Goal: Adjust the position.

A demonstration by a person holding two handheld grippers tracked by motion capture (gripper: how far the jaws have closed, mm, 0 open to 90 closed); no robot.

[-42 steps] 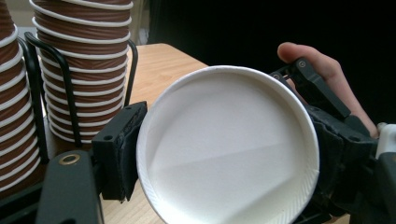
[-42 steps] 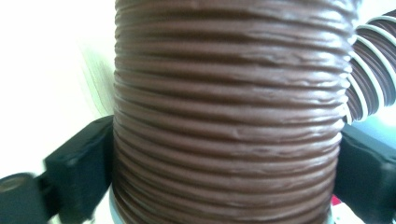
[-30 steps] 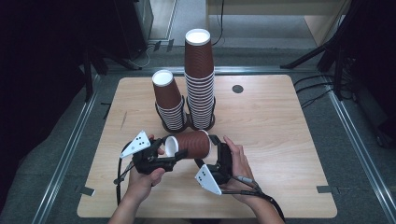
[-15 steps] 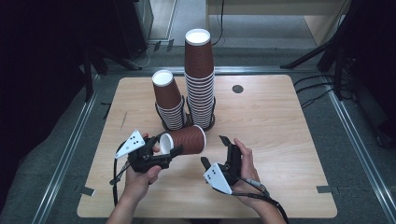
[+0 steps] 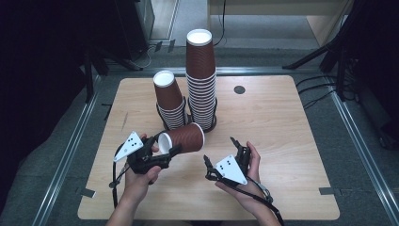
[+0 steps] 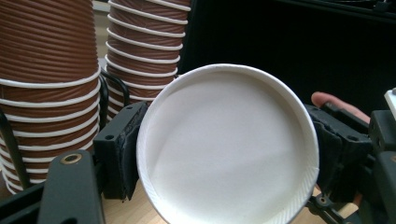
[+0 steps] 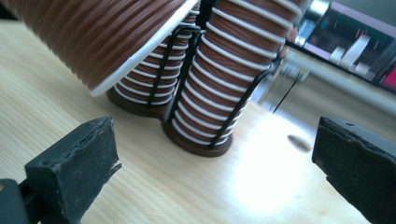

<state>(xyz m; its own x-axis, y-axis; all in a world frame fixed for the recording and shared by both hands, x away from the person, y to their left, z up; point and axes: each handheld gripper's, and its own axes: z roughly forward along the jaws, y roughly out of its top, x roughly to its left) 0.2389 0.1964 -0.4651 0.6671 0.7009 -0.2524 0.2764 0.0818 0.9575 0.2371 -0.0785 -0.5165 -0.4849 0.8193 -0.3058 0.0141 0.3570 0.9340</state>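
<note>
Right now my left gripper (image 5: pixel 170 151) is clamped on a single brown paper cup (image 5: pixel 182 139), its pads (image 6: pixel 122 148) pressing the ribbed wall near the closed base end. The cup lies on its side above the table (image 5: pixel 282 127), not resting on it. In the left gripper view its white bottom disc (image 6: pixel 228 148) faces my camera, so its long axis runs away from me: base at the near left, open mouth at the far right, toward the two stacks.

My right gripper (image 5: pixel 220 156) is empty, its jaws spread wide, sitting just right of the cup and a little nearer to me. In the right gripper view the cup's rolled rim (image 7: pixel 140 51) hangs above and left of my open jaws, apart from them.

Beyond the cup stand the short stack (image 5: pixel 170 101) on the left, leaning a bit, and the tall stack (image 5: pixel 201 77) on the right, both in a black wire holder (image 5: pixel 211 123).

What the next move turns on, I judge, is that the mouth points toward the stacks. The left already carries the cup, and the right is nearer the mouth end if a second grip is wanted.
</note>
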